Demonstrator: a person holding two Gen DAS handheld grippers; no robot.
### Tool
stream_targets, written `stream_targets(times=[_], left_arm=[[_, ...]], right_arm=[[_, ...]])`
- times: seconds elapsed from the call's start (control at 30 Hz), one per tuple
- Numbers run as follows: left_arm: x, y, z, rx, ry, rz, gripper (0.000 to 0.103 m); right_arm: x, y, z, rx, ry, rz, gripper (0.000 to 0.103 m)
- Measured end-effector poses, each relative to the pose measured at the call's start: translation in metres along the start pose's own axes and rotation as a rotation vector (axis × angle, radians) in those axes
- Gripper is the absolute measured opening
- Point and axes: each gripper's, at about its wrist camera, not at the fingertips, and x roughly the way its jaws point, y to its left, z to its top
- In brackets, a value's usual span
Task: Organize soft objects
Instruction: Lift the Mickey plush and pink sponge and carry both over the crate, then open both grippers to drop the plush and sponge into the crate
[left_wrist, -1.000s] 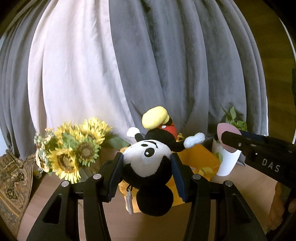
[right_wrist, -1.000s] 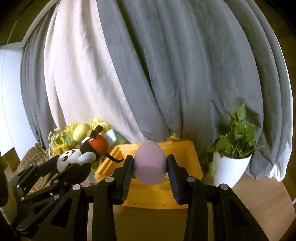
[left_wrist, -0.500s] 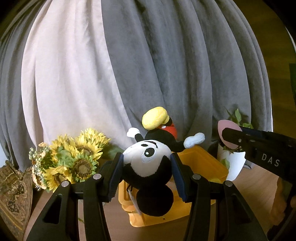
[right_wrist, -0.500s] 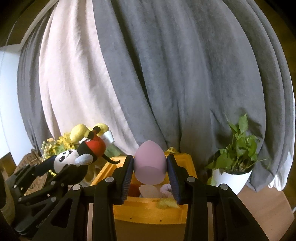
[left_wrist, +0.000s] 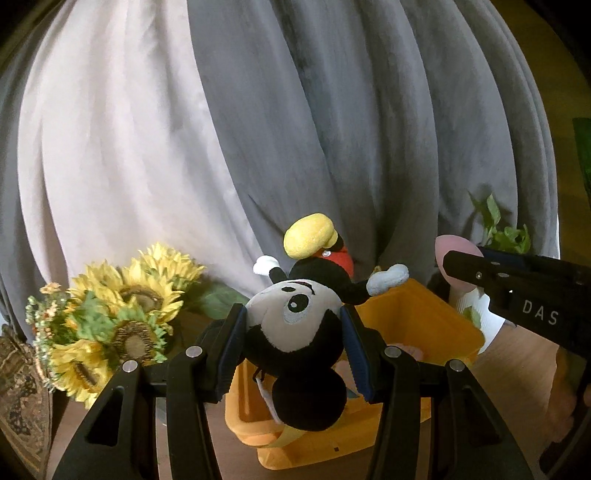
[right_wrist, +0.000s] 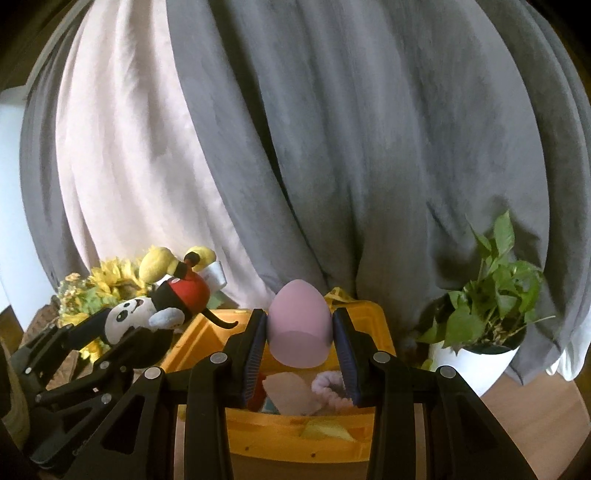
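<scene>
My left gripper (left_wrist: 293, 339) is shut on a Mickey Mouse plush (left_wrist: 295, 325), held upside down by its head above the near left corner of a yellow bin (left_wrist: 417, 325). My right gripper (right_wrist: 298, 341) is shut on a pink egg-shaped sponge (right_wrist: 298, 328) and holds it above the same yellow bin (right_wrist: 295, 435). The bin holds a pink scrunchie (right_wrist: 328, 387), a pale cloth (right_wrist: 290, 391) and other soft items. The plush in the left gripper also shows in the right wrist view (right_wrist: 162, 302), and the sponge in the left wrist view (left_wrist: 452, 251).
A bunch of artificial sunflowers (left_wrist: 110, 314) stands left of the bin. A potted green plant in a white pot (right_wrist: 487, 317) stands to its right. Grey and pale pink curtains (left_wrist: 258, 129) hang close behind. A patterned cushion (left_wrist: 18, 387) sits at the far left.
Both grippers have risen and moved closer over the bin, so its inside with the soft items now shows below the sponge. Both still hold their objects.
</scene>
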Motion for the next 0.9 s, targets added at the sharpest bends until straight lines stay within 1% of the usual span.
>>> stream_targets(times=[0.33,0.67,0.9], left_arm=[[0.044,-0.007,-0.014,0.022,0.064,-0.039,0.051],[0.073,-0.015,-0.025,0.043,0.135,-0.091,0.051],[0.088,-0.015,-0.031,0.038,0.174,-0.095,0.052]], right_arm=[[0.047,-0.014,-0.012,0.014,0.075,-0.020,0.038],[0.080,-0.025,-0.024,0.036,0.143,-0.035,0.038],[0.094,-0.029,-0.034,0.046,0.186,-0.028,0.038]])
